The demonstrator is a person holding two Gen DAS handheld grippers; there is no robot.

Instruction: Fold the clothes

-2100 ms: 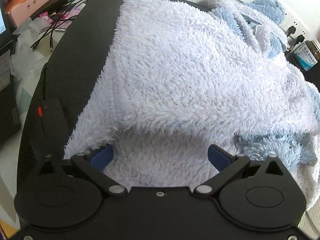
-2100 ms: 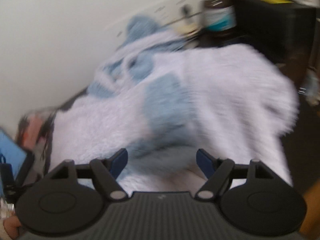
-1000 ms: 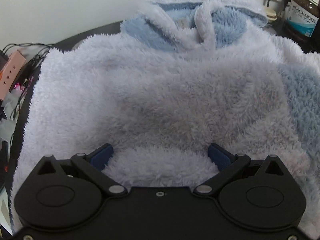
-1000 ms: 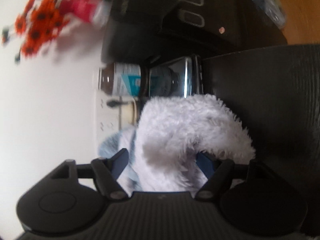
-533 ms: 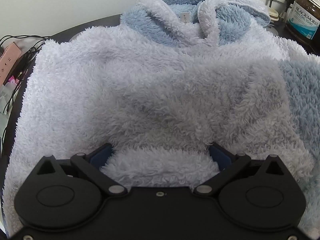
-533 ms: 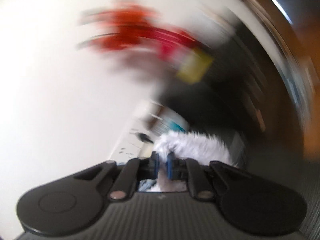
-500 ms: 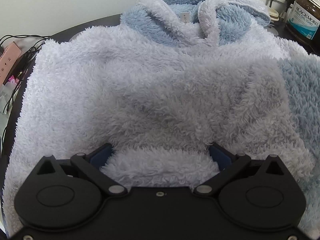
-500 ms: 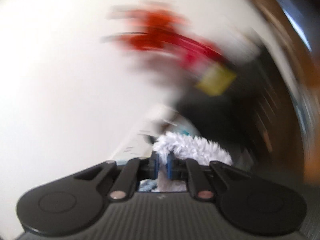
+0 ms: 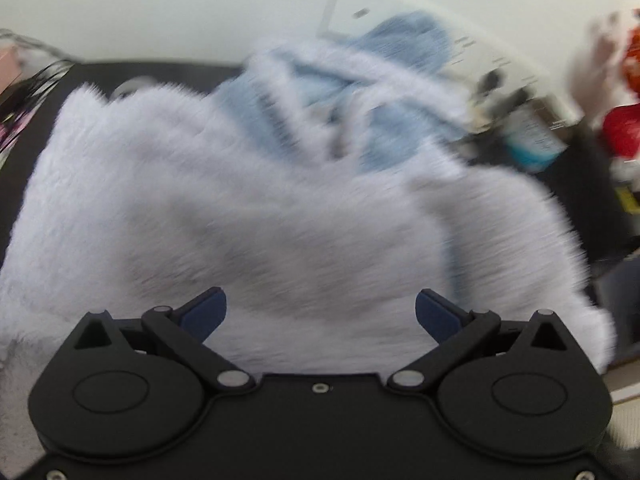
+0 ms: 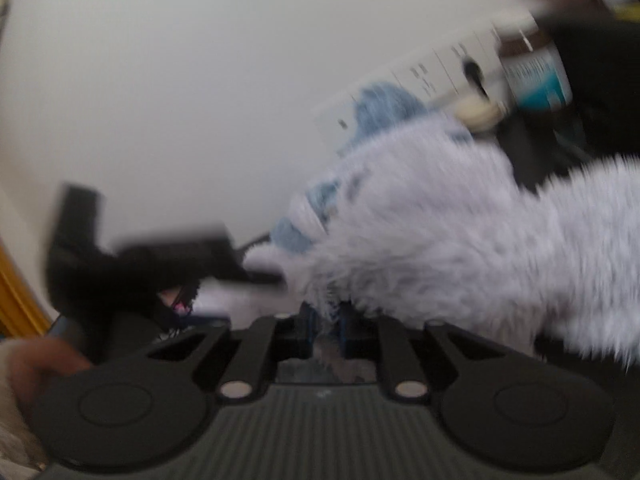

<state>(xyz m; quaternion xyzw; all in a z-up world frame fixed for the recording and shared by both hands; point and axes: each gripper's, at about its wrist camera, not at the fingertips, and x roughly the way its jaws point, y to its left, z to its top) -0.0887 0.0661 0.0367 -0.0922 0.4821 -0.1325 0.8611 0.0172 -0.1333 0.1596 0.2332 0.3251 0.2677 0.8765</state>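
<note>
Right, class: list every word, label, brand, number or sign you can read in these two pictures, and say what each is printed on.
None can be read.
Brown jar: white and teal label, print too blurred.
Same jar in the left wrist view: label blurred.
White wall socket strip: small dark marks, unreadable.
Fluffy garment: no print visible.

Dark table — fluffy garment lies on it.

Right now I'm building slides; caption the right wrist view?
Right gripper pinching a fold of fluffy white fleece garment.
</note>
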